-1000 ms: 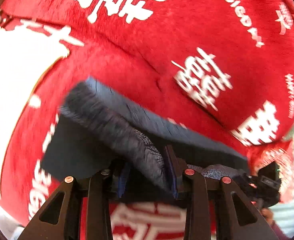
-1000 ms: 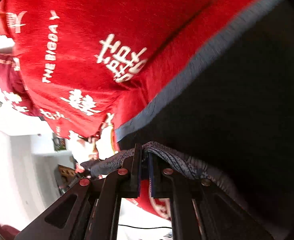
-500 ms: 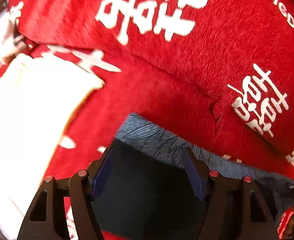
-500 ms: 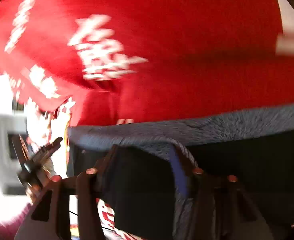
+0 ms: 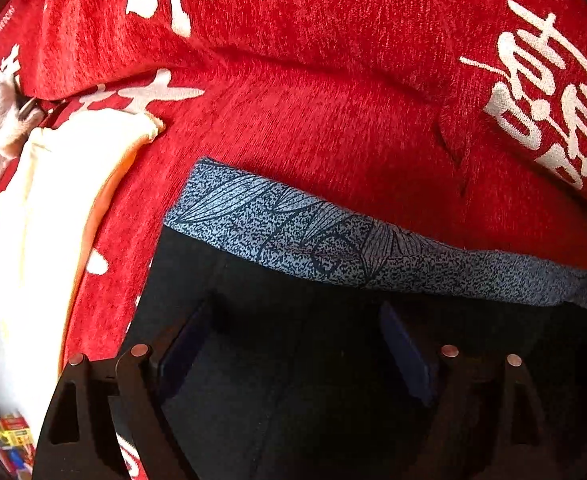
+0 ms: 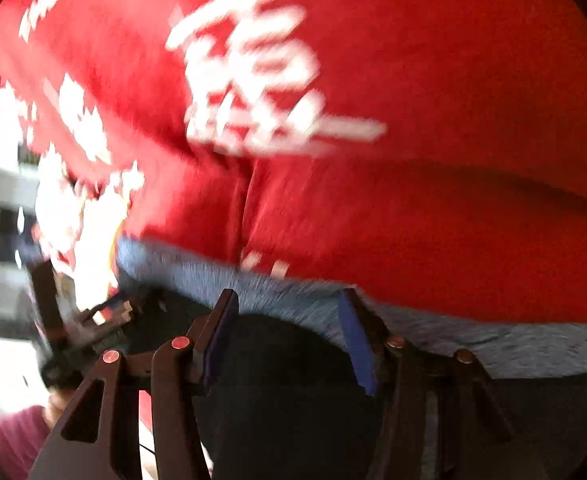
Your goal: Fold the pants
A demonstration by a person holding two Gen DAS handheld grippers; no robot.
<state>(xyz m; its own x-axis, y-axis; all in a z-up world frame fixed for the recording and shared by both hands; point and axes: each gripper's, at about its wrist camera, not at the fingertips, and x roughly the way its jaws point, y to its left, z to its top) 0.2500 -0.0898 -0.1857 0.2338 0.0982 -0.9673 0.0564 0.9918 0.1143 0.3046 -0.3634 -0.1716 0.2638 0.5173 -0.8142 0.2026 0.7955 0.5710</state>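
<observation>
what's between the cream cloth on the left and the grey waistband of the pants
Only bare red blanket. In the left wrist view it separates the cream cloth from the waistband, and nothing else lies on that stretch.

Red blanket (image 5: pixel 333 120) above the pants' grey waistband (image 5: pixel 333 240) is bare, free to pass. Cream folded cloth (image 5: pixel 53 220) blocks left of frame, just beside the pants (image 5: pixel 293 380).

Black left tongs (image 5: pixel 297 344) and right tongs (image 6: pixel 289 340), blue pads, copper rivets; maroon sleeve (image 6: pixel 1 436).
</observation>
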